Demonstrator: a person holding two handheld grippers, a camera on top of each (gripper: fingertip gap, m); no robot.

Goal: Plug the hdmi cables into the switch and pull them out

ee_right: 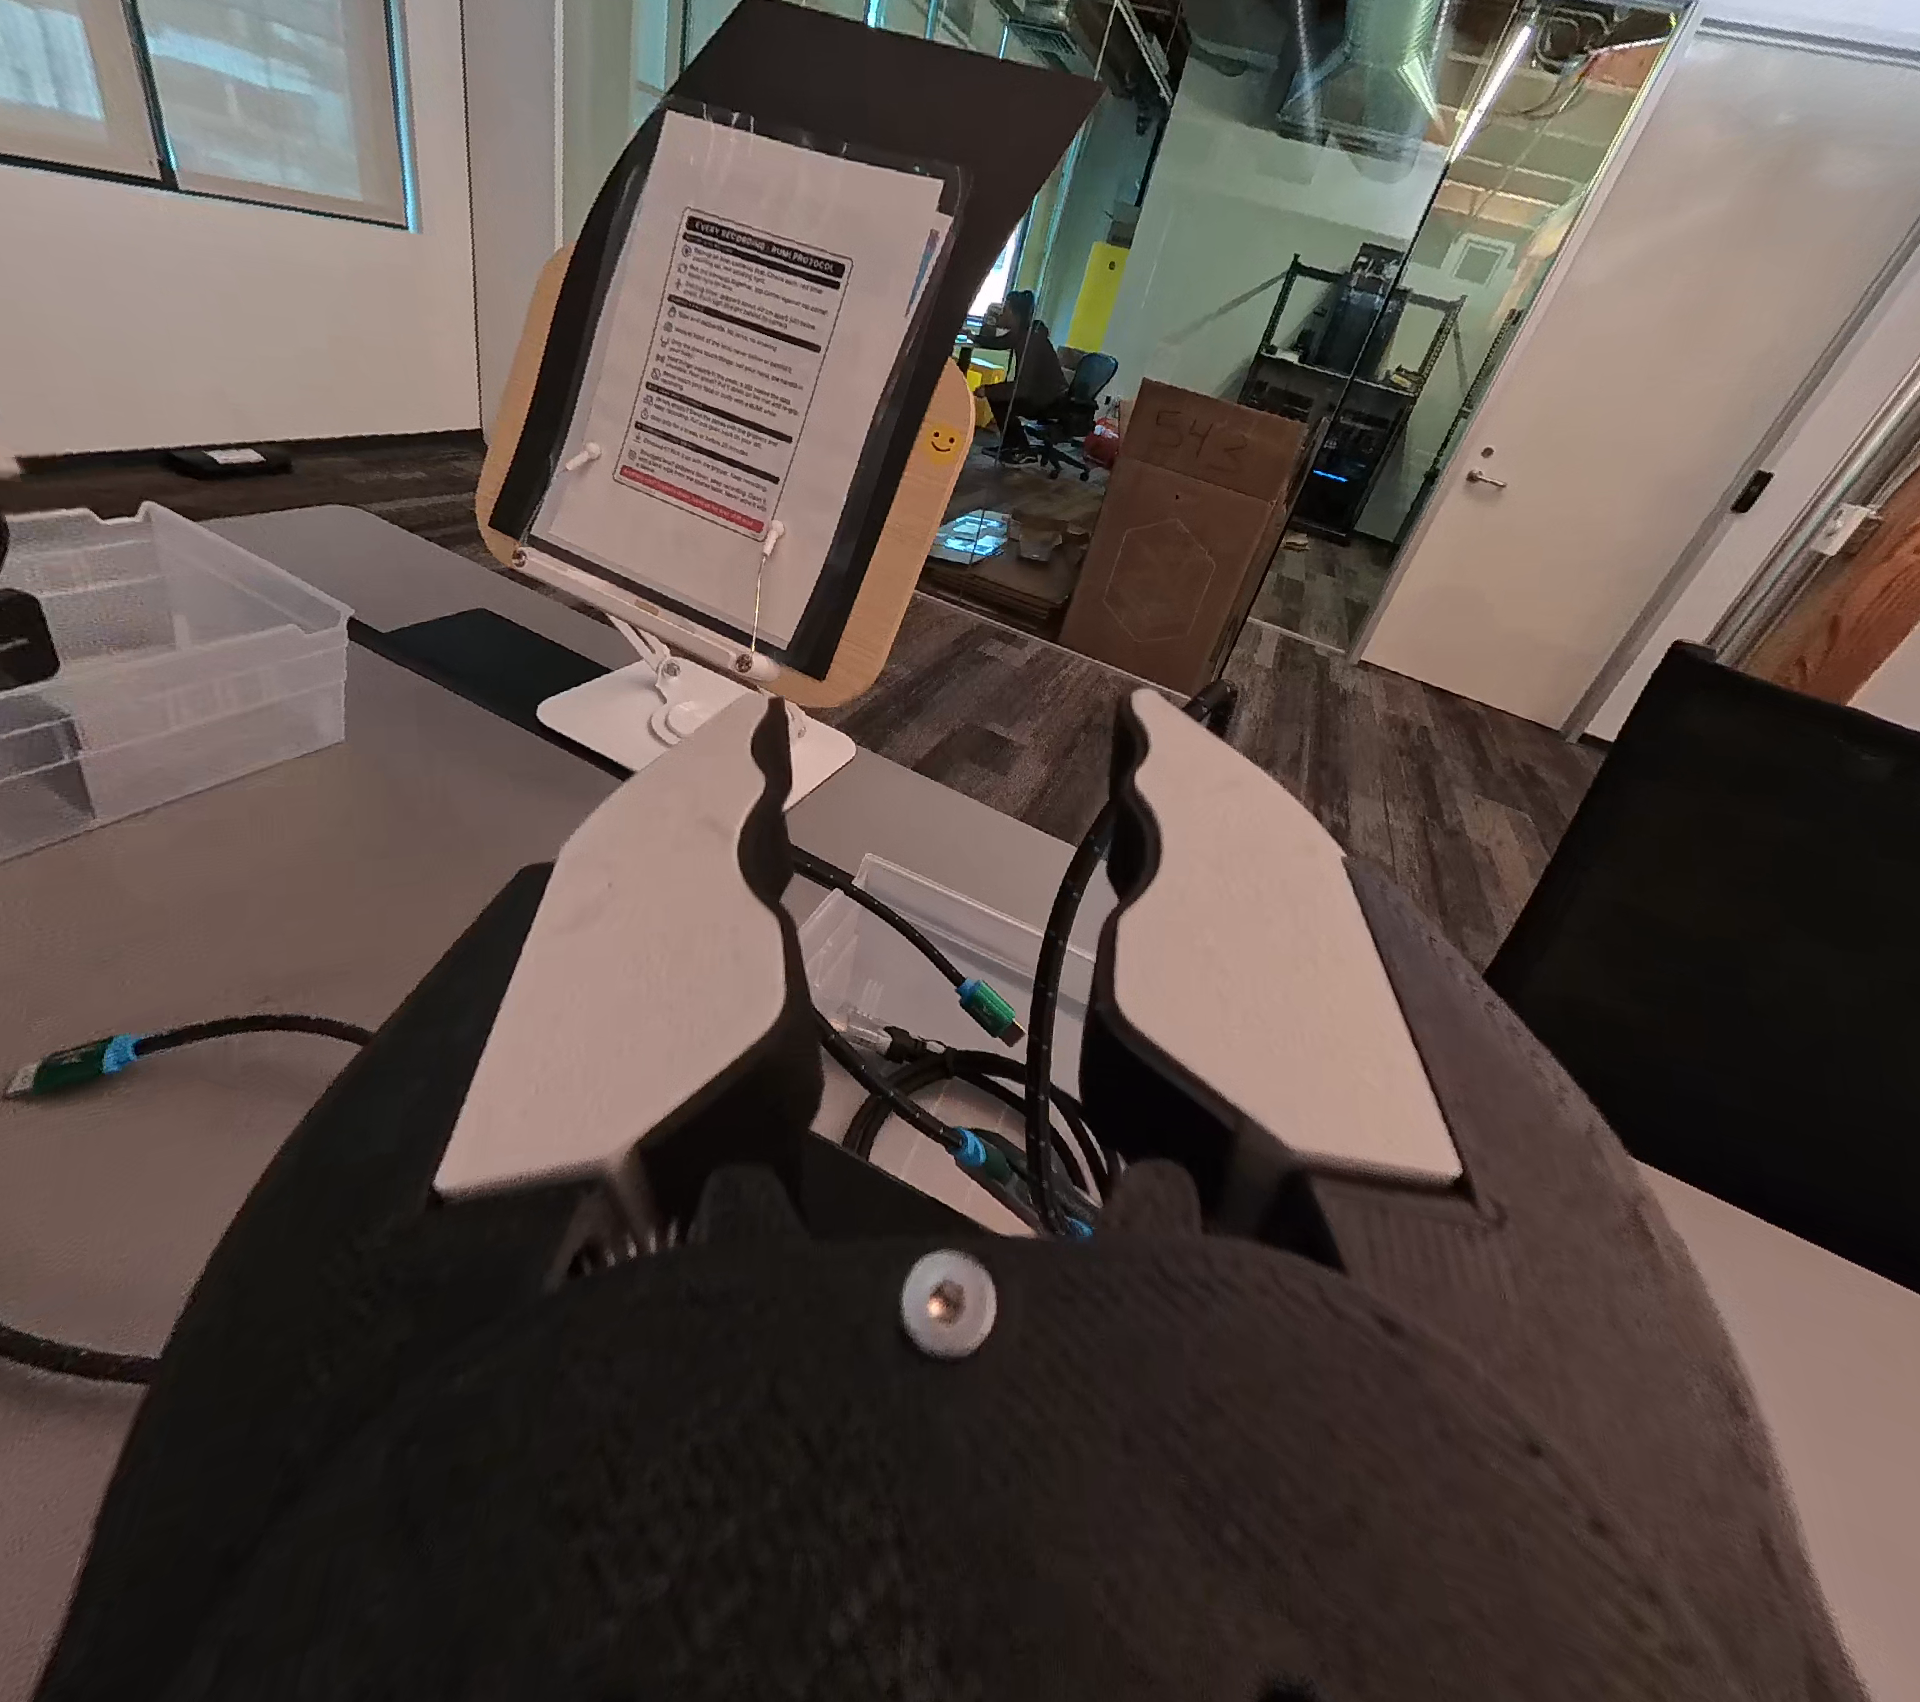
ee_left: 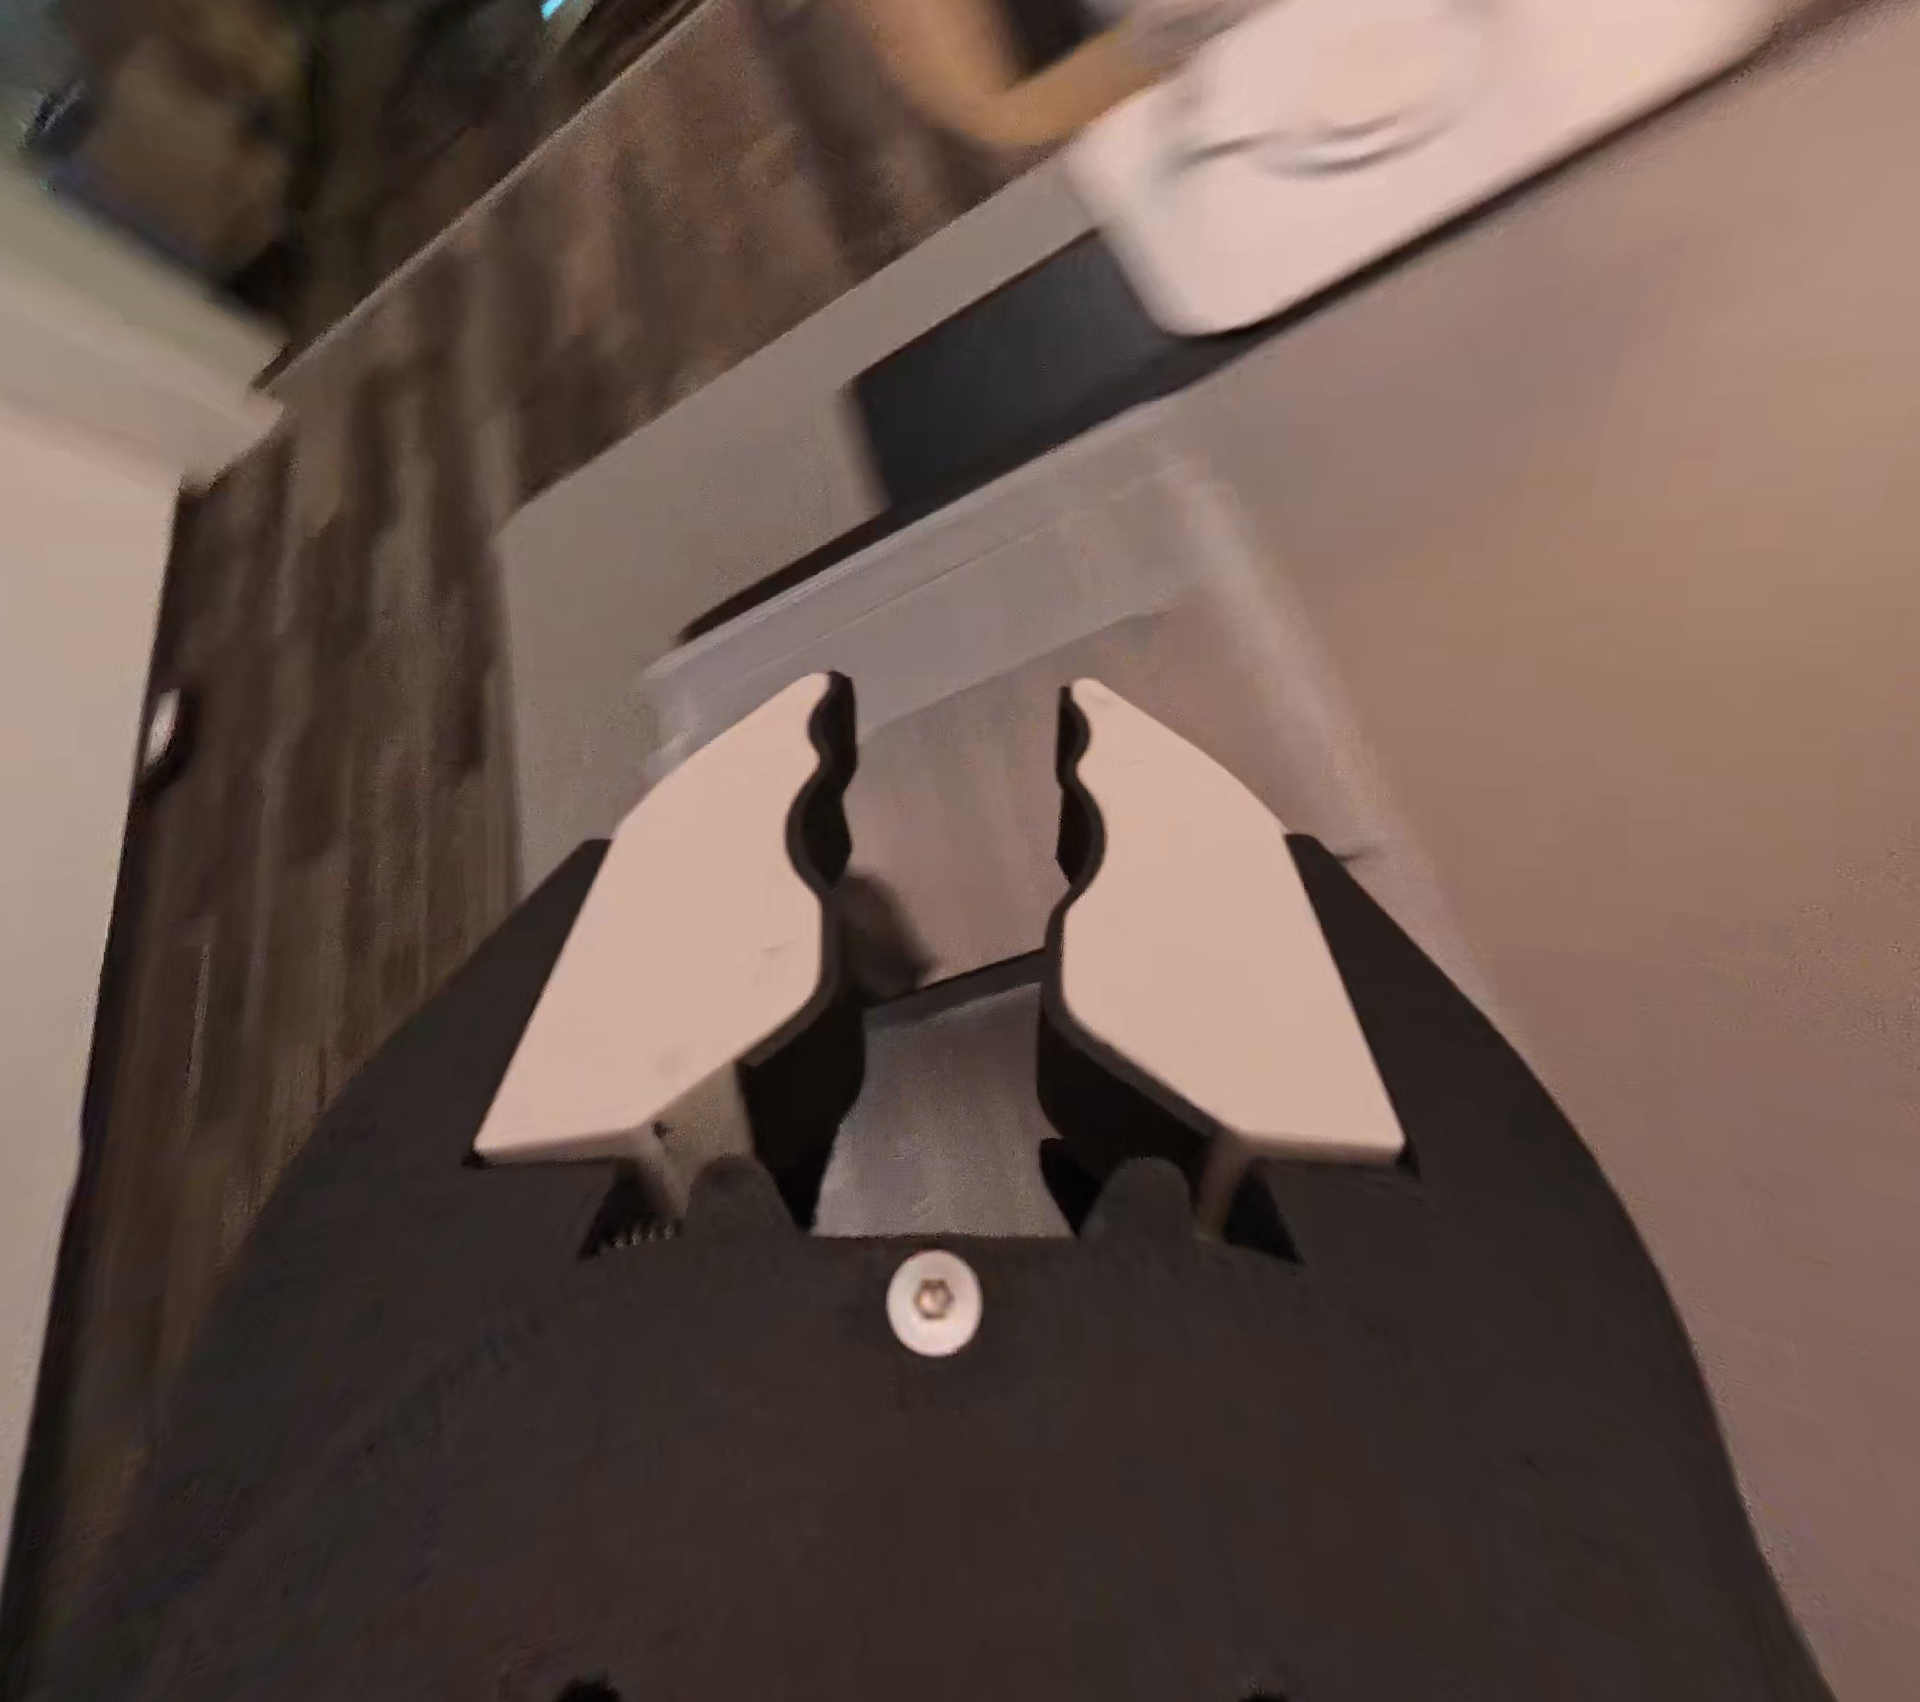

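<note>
Three green HDMI plugs show in the right wrist view: one cable end (ee_right: 62, 1068) lies alone on the counter (ee_right: 260, 904) to the left, two (ee_right: 987, 1008) rest in a clear bin (ee_right: 935, 899) just beyond the right gripper (ee_right: 940, 717), whose jaws are spread and empty. The left gripper (ee_left: 954, 691), blurred, is also released, holding nothing.

Black braided cables (ee_right: 914, 935) carry green plugs with blue bands; the bench (ee_right: 312, 904) is grey; each gripper (ee_right: 940, 717) has white fingers (ee_right: 644, 956) on a black body.
</note>
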